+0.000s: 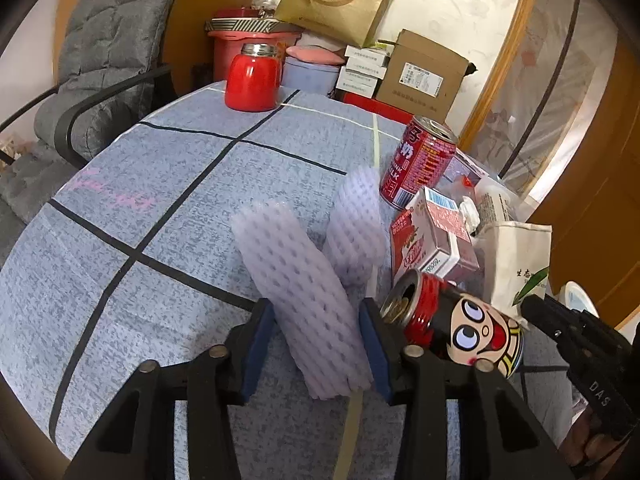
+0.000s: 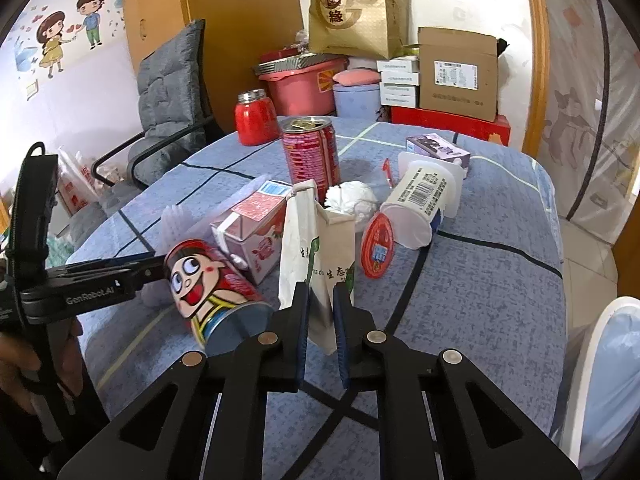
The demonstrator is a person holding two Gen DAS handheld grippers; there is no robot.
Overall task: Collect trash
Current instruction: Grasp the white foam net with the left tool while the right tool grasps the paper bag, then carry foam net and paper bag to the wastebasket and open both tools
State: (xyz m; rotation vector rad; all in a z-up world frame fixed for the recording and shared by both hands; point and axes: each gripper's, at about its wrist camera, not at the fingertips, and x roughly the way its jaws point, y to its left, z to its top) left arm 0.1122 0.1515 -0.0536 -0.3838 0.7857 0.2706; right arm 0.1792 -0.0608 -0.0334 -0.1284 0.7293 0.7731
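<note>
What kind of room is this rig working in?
Most likely a lived-in home room doubling as storage, not a lab. Cues: a cartoon couple wall sticker, a table with a blue checked tablecloth, and a corner stacked with a cardboard box, pink bucket and gold gift bag.

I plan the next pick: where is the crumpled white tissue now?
In the right wrist view, the crumpled white tissue lies mid-table, between the upright red can and the tipped white cup.

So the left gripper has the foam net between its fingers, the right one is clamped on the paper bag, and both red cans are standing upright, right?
Not quite. Only the plain red can stands upright; the cartoon-face can lies on its side, as the right wrist view shows. The left gripper does straddle the foam net, and the right gripper is clamped on the paper bag.
</note>
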